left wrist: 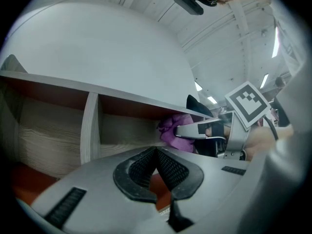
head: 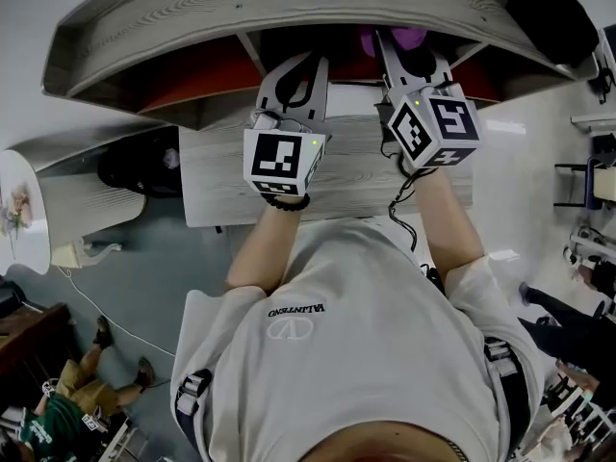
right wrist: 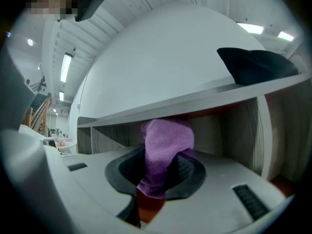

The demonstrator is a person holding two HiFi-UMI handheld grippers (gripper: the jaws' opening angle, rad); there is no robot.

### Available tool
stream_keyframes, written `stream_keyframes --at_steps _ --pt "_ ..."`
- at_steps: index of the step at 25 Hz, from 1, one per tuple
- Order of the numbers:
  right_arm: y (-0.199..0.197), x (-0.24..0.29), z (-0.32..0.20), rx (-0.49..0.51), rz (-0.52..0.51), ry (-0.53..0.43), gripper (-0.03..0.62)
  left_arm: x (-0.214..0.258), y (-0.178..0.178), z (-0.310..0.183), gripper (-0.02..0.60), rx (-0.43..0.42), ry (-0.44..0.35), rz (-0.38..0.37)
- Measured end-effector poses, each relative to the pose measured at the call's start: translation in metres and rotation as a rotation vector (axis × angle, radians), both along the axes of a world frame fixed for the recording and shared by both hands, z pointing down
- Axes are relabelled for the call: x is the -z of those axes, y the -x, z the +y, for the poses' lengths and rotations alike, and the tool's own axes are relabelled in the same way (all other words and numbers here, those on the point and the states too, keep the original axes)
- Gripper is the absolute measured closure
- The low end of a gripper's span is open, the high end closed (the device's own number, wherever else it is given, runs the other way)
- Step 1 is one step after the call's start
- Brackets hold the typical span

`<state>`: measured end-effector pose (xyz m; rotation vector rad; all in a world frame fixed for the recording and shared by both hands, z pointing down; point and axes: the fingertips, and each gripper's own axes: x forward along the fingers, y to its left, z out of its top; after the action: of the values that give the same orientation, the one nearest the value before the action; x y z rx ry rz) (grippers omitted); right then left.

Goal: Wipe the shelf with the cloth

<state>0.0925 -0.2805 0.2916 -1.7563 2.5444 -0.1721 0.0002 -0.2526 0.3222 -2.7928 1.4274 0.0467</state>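
Right gripper [right wrist: 156,175]: clamps a purple cloth [right wrist: 165,147] between its black pads, with the wad bulging up and forward past the tips and a tail hanging below. Sits at the mouth of an open compartment in a grey wood-grain shelf unit [right wrist: 195,100] with an orange-red floor [head: 202,83]. No telling whether the cloth touches any board yet.

Left gripper [left wrist: 156,165]: pads pressed together at the tips, nothing between them. Hovers just beside the right one, facing the same row of compartments, with an upright divider [left wrist: 90,126] off to its left.

From the head view: both grippers side by side, reaching under the curved top board [head: 289,8] and over a lower wood-grain board [head: 346,176].

Looks like wiping about to begin or under way; no way to judge how much surface is done.

Probably best handled like this:
- Keep the clamp firm, to stop the cloth dragging free.
- Press the bulging wad onto the shelf, not the hard jaw tips.
- Sweep in long overlapping strokes from back wall to front edge, and work into the corners.
- Hold the empty left gripper clear of the stroke.
- Avoid knocking the black object [right wrist: 256,65] on the top board.
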Motion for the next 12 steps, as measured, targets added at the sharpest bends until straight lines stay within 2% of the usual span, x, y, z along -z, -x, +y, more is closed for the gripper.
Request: stream_keyframes --at_steps 12 --pt "0.03 -0.001 -0.005 0.056 0.005 -0.001 0.511 -0.003 0.024 -0.001 0.58 0.048 0.007 0.007"
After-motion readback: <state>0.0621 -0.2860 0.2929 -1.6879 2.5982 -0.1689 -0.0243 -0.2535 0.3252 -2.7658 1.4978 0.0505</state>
